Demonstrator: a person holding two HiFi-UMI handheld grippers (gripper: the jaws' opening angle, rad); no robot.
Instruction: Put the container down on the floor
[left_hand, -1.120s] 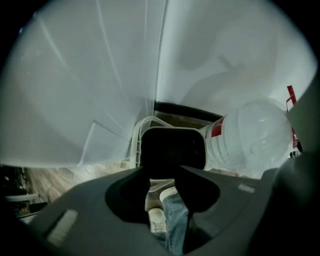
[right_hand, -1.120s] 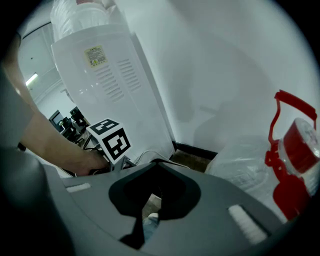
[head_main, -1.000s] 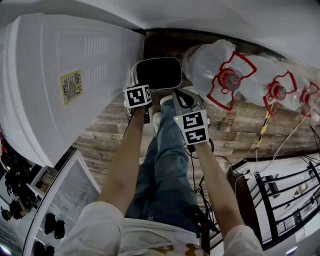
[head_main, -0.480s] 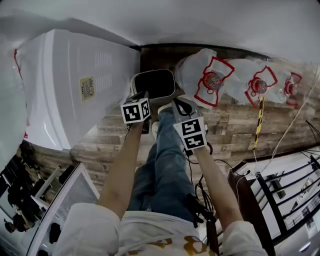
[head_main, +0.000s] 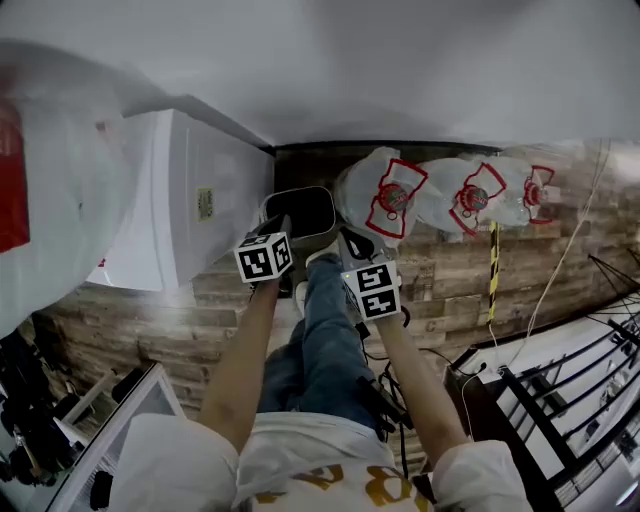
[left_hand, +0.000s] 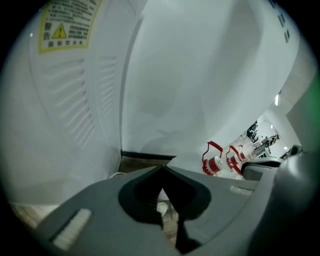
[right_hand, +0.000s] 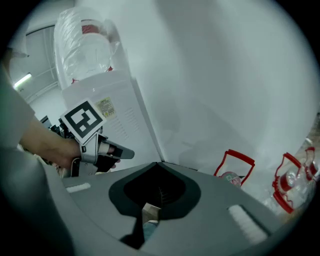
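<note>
The white-rimmed, dark-hollowed rectangular plastic container (head_main: 300, 212) appears to rest on the wooden plank floor (head_main: 200, 310) by the far wall. It lies between the tall white appliance (head_main: 190, 215) on the left and the bagged water bottles (head_main: 385, 195) on the right. The left tongs (head_main: 283, 226) and right tongs (head_main: 352, 240) hover just above it, both closed on nothing. It looks light, stiff and smooth, so I'd pinch its rim wall on opposite sides.

A storage corner of an office or workroom: a white water dispenser (head_main: 190, 200) stands against a plain white wall (head_main: 400, 70), spare bagged water jugs (head_main: 385, 195) line the wood-plank floor (head_main: 200, 320), with a black metal rack (head_main: 560, 400) and loose cables (head_main: 575, 260) nearby.
</note>
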